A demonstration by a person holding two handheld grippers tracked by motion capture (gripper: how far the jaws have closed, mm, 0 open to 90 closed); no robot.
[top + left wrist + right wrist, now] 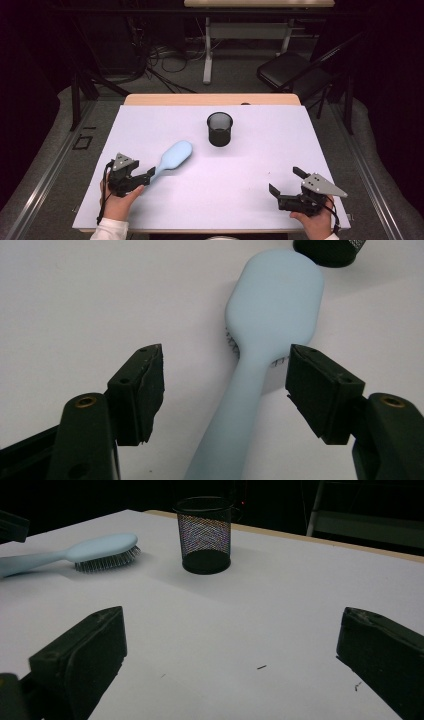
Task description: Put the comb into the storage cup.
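A pale blue hairbrush lies bristles down on the white table top, its head toward a black mesh cup. My left gripper stands open at the brush's handle. In the left gripper view the handle runs between the two jaws with a gap on each side, and neither pad touches it; the left gripper is low over the table. My right gripper rests open near the front right of the table with nothing between its jaws. The right gripper view shows the brush and the cup farther off.
The mesh cup stands upright near the table's far middle, and its base shows just beyond the brush head. Behind the table are a black folding chair, a desk frame and cables on the floor.
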